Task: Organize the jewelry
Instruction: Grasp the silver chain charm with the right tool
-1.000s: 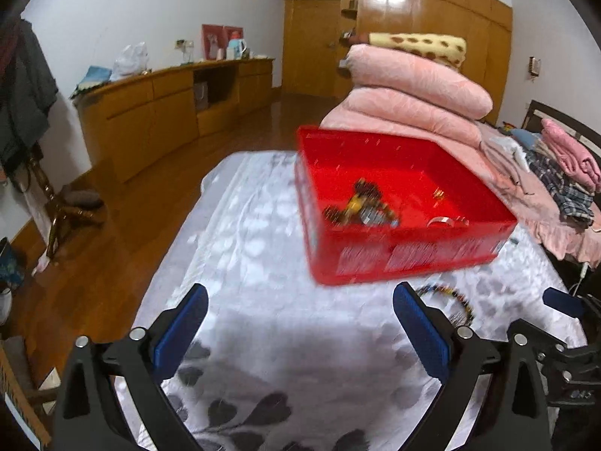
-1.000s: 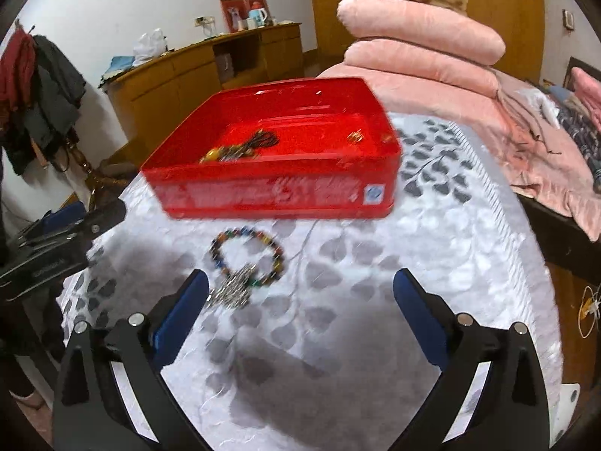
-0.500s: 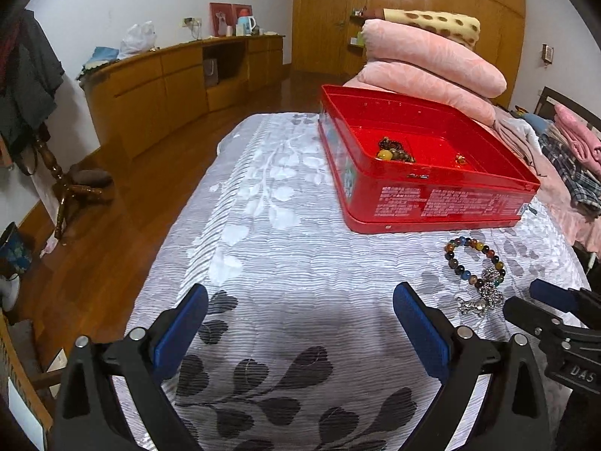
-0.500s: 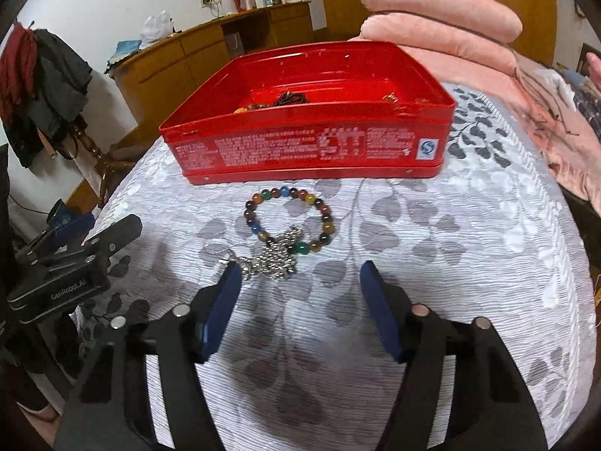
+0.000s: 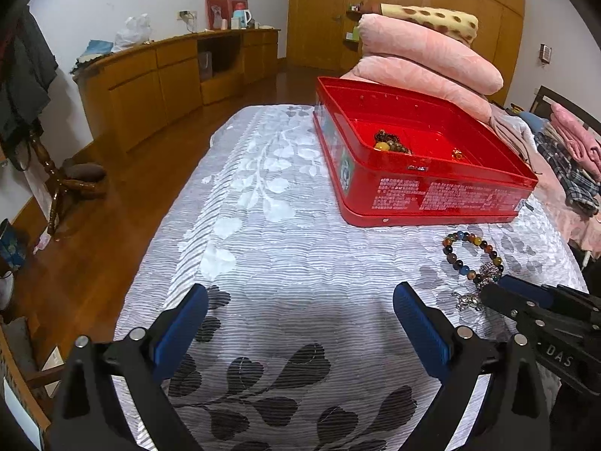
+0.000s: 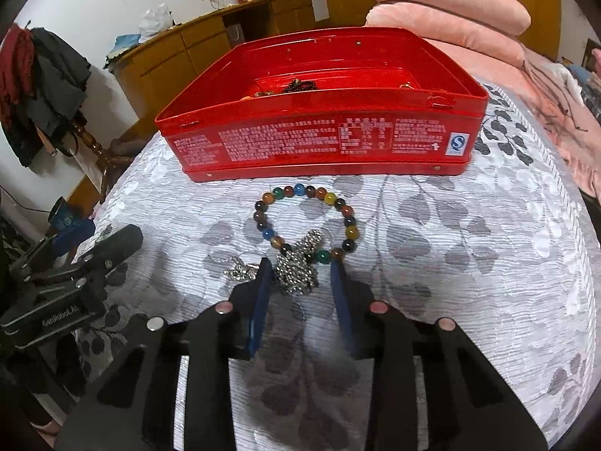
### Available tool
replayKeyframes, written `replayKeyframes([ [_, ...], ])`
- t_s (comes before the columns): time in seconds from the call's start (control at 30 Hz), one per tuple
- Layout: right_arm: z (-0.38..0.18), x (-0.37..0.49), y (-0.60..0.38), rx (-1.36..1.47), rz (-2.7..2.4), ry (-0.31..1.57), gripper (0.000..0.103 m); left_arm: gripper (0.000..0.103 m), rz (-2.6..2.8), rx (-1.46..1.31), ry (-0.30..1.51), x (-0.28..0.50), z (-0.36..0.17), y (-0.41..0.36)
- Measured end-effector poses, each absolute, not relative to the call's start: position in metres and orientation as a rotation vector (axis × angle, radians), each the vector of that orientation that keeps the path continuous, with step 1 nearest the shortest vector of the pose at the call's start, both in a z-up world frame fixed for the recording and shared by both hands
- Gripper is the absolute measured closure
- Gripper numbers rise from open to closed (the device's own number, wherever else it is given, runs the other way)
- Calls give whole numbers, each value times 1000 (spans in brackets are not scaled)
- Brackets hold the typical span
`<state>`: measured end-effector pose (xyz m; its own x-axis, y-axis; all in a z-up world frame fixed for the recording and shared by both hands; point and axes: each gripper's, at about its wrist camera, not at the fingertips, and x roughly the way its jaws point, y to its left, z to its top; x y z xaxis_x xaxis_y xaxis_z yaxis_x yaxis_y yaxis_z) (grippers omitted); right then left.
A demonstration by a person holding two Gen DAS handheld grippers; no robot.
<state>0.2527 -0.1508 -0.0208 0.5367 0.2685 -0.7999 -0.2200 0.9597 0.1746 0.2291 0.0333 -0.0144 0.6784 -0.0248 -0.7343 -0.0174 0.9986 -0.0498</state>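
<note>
The right gripper point(image 6: 300, 274) has its jaws partly closed, one blue pad on each side of a heap of silver chain point(image 6: 298, 268); they bracket the heap without visibly pinching it, so nothing is held yet. The chain lies on the grey leaf-patterned cover of the bed point(image 6: 450, 263), bunched across the near arc of a beaded bracelet point(image 6: 306, 221) of many-coloured round beads, with a small silver clasp end trailing off to the left. Just beyond the bracelet stands the red tin point(image 6: 323, 143), open, with a few dark beads and a gold piece already lying inside. The left gripper point(image 5: 300, 323) hovers over bare cover well to the left, jaws spread wide and empty. The chain looks light, limp and slippery: it will probably sag and slither out unless the jaws close on the thickest part of the heap, pressing down into the soft cover first. Because it overlaps the bracelet, a pinch may drag the beads along; those are hard and round and would roll from the pads, so the bracelet is better taken across its cord separately.
</note>
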Motion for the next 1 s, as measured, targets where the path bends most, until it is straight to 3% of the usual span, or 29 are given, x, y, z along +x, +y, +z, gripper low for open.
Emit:
replayKeyframes([
  [0.2,-22,256,-143,34,299,962,74,6,-17,-61,832,231,-16,32],
  [0.27,-23,257,-140,23,305,957,83,6,-20,-60,839,232,-17,31],
  [0.37,-23,257,-137,11,314,949,86,6,-23,-66,840,233,-16,31],
  [1.0,4,228,-183,54,295,889,87,6,-88,-46,829,231,-12,-1],
])
